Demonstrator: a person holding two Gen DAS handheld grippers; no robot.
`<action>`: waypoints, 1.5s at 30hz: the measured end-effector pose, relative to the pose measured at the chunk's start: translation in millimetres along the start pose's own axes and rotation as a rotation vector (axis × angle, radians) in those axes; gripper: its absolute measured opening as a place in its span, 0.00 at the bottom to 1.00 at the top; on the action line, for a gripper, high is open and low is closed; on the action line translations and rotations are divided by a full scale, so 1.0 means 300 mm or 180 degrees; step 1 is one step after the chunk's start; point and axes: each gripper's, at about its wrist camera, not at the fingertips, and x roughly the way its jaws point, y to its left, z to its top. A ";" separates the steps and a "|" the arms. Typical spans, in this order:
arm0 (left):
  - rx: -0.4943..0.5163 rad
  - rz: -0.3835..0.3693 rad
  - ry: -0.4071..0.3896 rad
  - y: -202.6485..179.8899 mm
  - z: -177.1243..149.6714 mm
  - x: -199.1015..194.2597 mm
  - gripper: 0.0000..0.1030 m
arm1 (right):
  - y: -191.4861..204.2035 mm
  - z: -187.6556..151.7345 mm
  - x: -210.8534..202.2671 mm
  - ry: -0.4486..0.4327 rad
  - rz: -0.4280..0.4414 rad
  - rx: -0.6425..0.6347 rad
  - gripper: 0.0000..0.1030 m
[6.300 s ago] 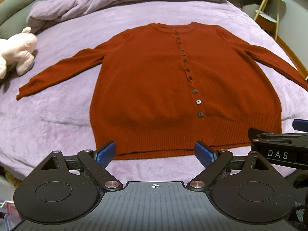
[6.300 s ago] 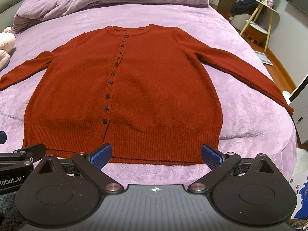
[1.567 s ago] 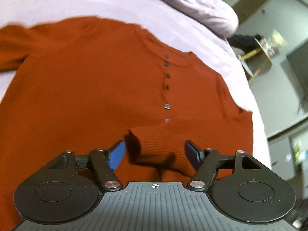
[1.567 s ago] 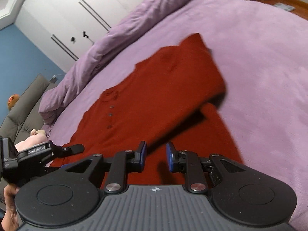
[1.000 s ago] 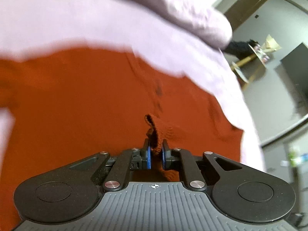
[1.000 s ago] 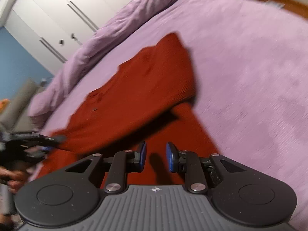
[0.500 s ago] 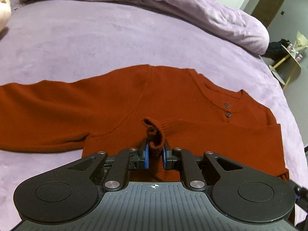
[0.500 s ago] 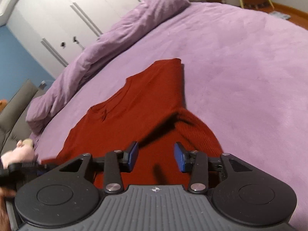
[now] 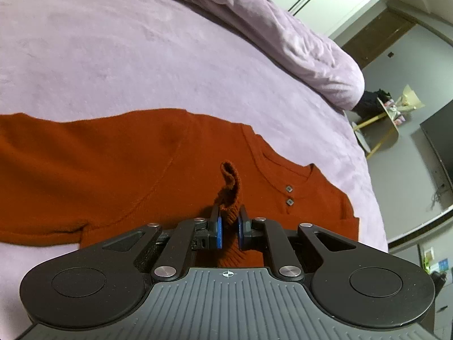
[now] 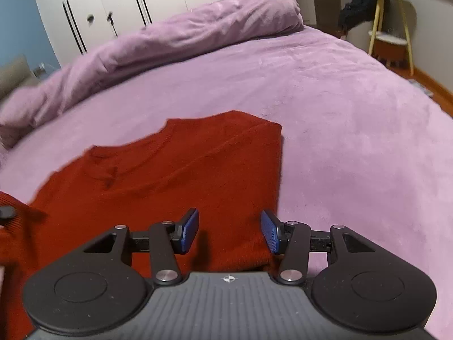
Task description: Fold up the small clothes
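Cardigan's (image 9: 119, 170) left sleeve cut off at picture edge, hem hidden behind left gripper (image 9: 228, 226)

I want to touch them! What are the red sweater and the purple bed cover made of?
The red sweater looks like knitted wool or a similar yarn: matte, with ribbing on the bit the left gripper pinches. The purple bed cover looks like soft, fuzzy fleece or plush, with a velvety sheen. The exact fibre can't be told.

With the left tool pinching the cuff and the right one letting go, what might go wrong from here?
1. The left tool grips only the cuff tip, which could slip out.
2. The right tool is opening with nothing between its pads, so dragging the sleeve may shift the unpinned folded edge of the cardigan.
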 end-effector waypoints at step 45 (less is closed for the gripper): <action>0.0120 0.0142 0.0133 0.037 -0.003 0.066 0.25 | 0.043 -0.137 -0.077 -0.0191 -0.0330 -0.0781 0.02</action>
